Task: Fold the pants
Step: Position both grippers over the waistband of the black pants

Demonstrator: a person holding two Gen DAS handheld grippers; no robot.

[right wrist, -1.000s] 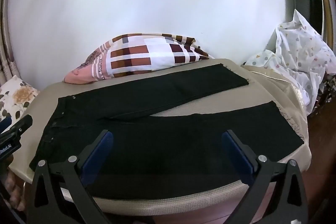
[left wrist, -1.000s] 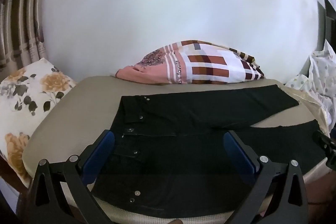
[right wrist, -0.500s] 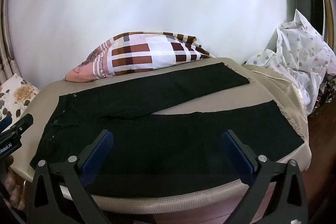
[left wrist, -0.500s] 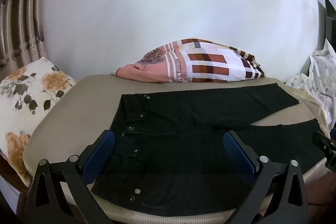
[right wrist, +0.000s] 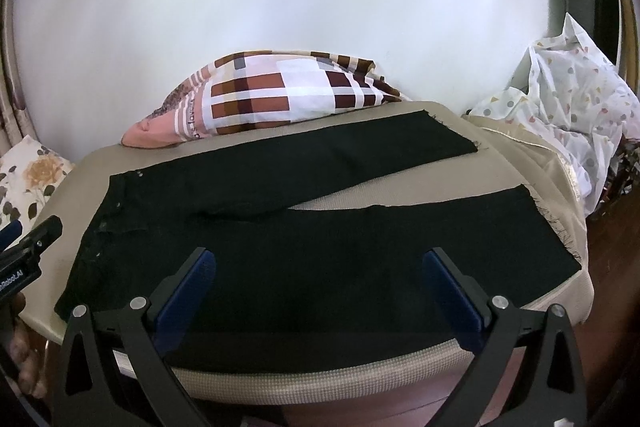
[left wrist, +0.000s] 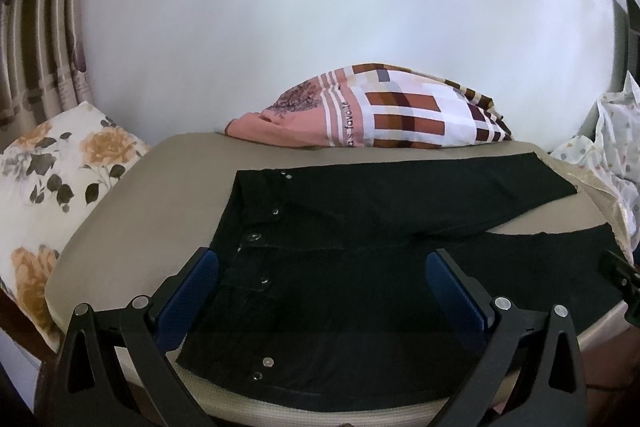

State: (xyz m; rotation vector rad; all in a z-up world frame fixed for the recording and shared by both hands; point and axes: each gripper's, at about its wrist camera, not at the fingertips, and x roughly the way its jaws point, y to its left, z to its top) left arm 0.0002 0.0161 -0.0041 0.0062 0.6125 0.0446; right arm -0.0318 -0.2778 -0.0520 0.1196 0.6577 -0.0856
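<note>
Black pants (left wrist: 360, 227) (right wrist: 280, 227) lie flat on a beige cushioned surface (left wrist: 152, 211) (right wrist: 500, 171), waistband with metal studs to the left, both legs spread apart toward the right. My left gripper (left wrist: 322, 275) hovers open above the waistband end, with nothing between its blue pads. My right gripper (right wrist: 320, 275) is open too, held over the near leg. The left gripper's body (right wrist: 24, 251) shows at the left edge of the right wrist view. The right gripper's tip (left wrist: 624, 279) peeks in at the right edge of the left wrist view.
A checked pink and brown pillow (left wrist: 380, 115) (right wrist: 272, 95) rests at the back against the white wall. A floral cushion (left wrist: 52, 179) sits to the left, with striped curtains behind it. A dotted white cloth (right wrist: 568, 99) is heaped to the right. A hand (right wrist: 20, 347) shows at lower left.
Both views have shifted very slightly; the pants lie as before and both grippers stay open.
</note>
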